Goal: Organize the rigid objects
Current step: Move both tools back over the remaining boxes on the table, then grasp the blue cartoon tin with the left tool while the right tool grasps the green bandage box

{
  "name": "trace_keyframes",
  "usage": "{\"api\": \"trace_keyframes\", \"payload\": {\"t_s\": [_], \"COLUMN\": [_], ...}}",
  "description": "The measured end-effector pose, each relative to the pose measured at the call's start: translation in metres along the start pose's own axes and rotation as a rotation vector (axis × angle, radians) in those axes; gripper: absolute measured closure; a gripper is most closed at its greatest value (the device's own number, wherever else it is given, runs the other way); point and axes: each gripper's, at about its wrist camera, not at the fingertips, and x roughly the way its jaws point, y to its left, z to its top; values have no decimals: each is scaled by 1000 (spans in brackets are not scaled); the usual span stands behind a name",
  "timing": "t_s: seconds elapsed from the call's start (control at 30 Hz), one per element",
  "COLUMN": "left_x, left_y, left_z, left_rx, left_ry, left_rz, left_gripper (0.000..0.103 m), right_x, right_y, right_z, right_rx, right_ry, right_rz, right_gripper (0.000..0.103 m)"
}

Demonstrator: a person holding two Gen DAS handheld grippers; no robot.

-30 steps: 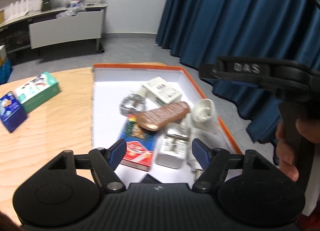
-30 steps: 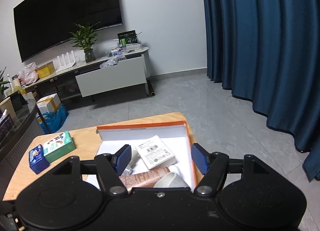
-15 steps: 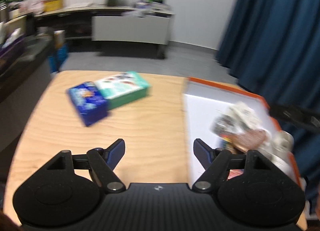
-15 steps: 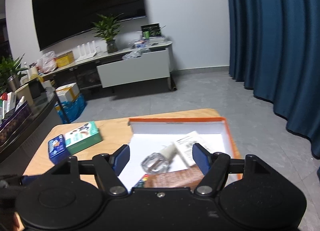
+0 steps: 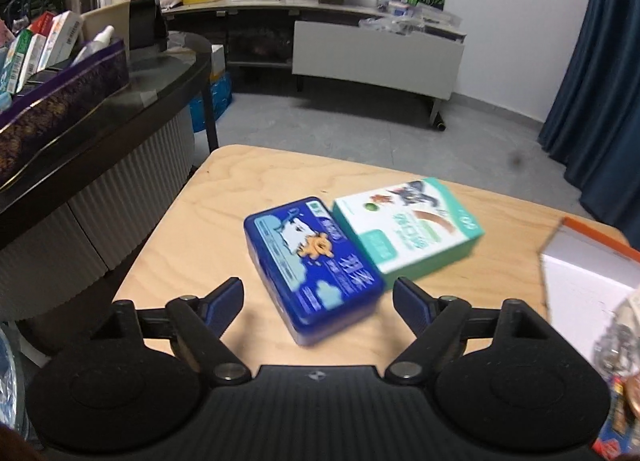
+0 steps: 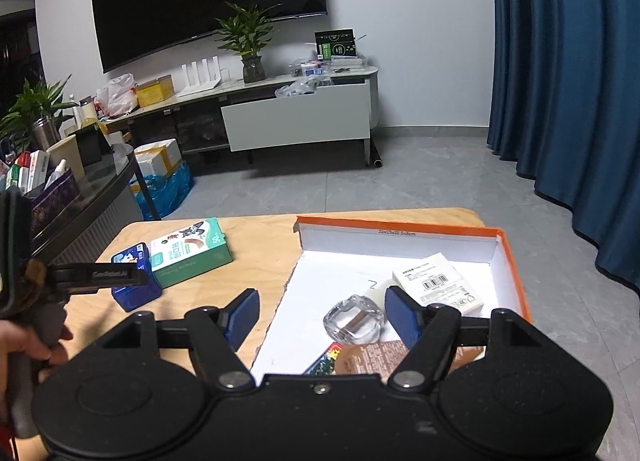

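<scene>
A blue tin (image 5: 312, 265) lies on the wooden table (image 5: 248, 189) with a green-and-white box (image 5: 408, 225) touching its right side. My left gripper (image 5: 318, 293) hangs over the tin's near end, jaws opening; the tin sits between the fingers and the pads do not press it. In the right wrist view my right gripper (image 6: 322, 309) stands open over the left edge of the orange-rimmed white box (image 6: 400, 227), with nothing gripped. A clear glass piece (image 6: 354, 319), a white barcoded box (image 6: 438, 287) and a brown packet (image 6: 372, 357) lie inside.
A dark rounded counter (image 5: 100, 109) loaded with boxes stands close to the table's left side. Behind are a white TV cabinet (image 6: 296, 121) and a blue curtain (image 6: 568, 81). A hand (image 6: 40, 341) holds the left gripper's handle at the table's near left.
My left gripper has swung left from above the orange-rimmed box to the blue tin, and its jaws have widened. The right gripper has come a little lower and nearer over the box.
</scene>
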Motion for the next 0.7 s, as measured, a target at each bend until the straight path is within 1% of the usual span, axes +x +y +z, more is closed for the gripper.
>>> {"api": "trace_keyframes", "payload": {"t_s": [0.13, 0.27, 0.33, 0.43, 0.53, 0.63, 0.67, 0.7], "left_x": [6, 0, -2, -1, 8, 24, 28, 33], "left_y": [9, 30, 40, 47, 40, 33, 33, 35], "left_z": [5, 2, 3, 9, 18, 22, 23, 23], "left_rx": [39, 45, 41, 12, 21, 53, 58, 57], "left_ry": [-15, -18, -24, -25, -23, 0, 8, 23], "left_rz": [15, -1, -5, -9, -9, 7, 6, -6], "left_gripper": [16, 14, 7, 5, 2, 3, 6, 15], "right_x": [12, 23, 30, 41, 53, 64, 68, 71], "right_y": [10, 21, 28, 40, 53, 65, 68, 71], "right_z": [5, 7, 9, 14, 18, 22, 23, 25], "right_rx": [-17, -44, -61, -85, -106, -137, -150, -163], "right_ry": [6, 12, 21, 35, 49, 66, 71, 78], "right_rz": [16, 44, 64, 82, 116, 133, 144, 156], "right_gripper": [20, 20, 20, 20, 19, 17, 15, 14]}}
